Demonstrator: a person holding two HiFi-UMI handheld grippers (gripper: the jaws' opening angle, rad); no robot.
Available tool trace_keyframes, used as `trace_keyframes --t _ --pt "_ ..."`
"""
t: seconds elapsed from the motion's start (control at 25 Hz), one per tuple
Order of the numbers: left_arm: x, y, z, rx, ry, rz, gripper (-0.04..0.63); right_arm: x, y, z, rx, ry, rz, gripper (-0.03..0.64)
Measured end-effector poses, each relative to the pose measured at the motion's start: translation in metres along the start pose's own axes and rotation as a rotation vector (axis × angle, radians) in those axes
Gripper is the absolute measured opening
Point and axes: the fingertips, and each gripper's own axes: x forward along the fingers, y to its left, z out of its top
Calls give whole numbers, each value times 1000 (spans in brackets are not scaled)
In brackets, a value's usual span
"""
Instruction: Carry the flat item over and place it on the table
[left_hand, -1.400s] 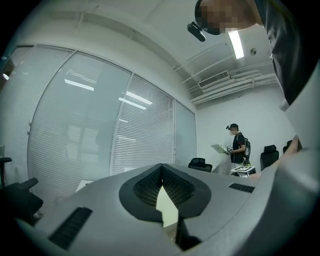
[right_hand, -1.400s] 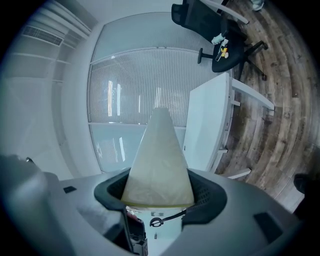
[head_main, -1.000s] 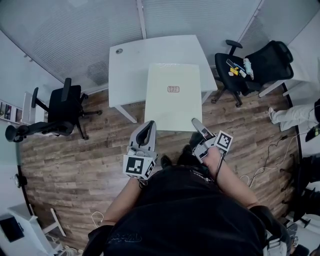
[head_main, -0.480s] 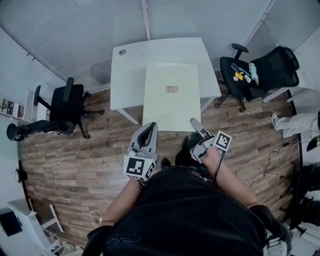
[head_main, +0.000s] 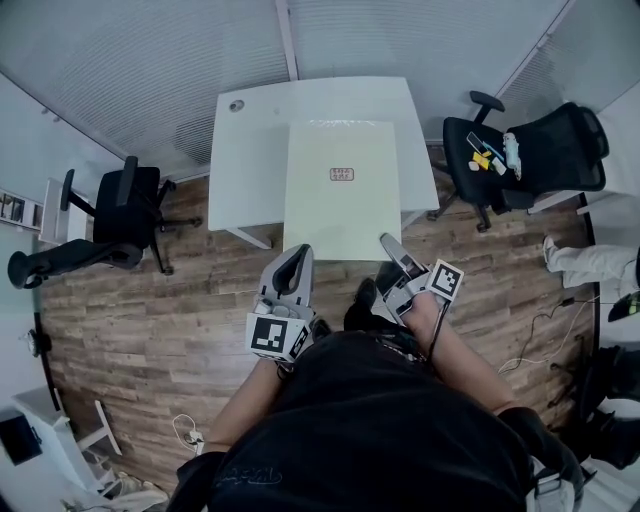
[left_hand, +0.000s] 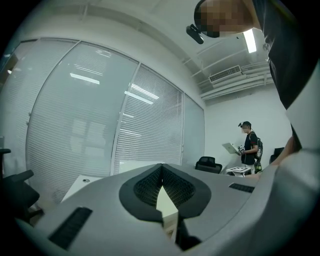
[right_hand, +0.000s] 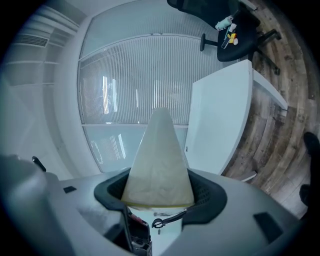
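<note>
Head view: person's black top (head_main: 370, 430) fills the bottom, both forearms reaching fwd. L gripper (head_main: 296, 256) and R gripper (head_main: 388, 244) each hold the near edge of the flat board (head_main: 340, 200), L by the near-left corner, R by the near-right.

L gripper view: jaws closed on the board's thin cream edge (left_hand: 166, 202), nothing else btw the pads.

R gripper view: gripper rolled onto its side. The board's broad face (right_hand: 159, 160) fills the gap btw the pads, jaws clamped on it.

Board is cream, rectangular, approx level, w/ a small label (head_main: 342, 174) near its centre. Its far part lies over the white table (head_main: 245, 150) and its near part overhangs the wood floor (head_main: 150, 320). Cannot tell if it touches the tabletop.

Table has a round grommet (head_main: 237, 104) at its far-left corner. Black office chair (head_main: 120, 215) stands left of the table. A second chair (head_main: 540, 150) stands to the right, w/ small yellow and white items (head_main: 485, 155) on its seat. Beyond is a glass wall w/ blinds (head_main: 150, 60).

L gripper view, far off: a standing person (left_hand: 248, 147).
</note>
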Motion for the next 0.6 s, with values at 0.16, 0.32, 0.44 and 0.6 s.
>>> trace_keyframes --t 0.16,0.32,0.44,0.6 --pt "35 -3 -1 -1 3 10 12 11 -4 31 23 10 -2 288" --pt "66 -6 2 2 5 17 12 20 -4 62 6 30 1 288" --pt "88 -11 4 7 4 27 12 26 -5 84 3 46 11 288" --pt "110 -20 5 13 0 41 12 30 -8 113 8 54 13 288"
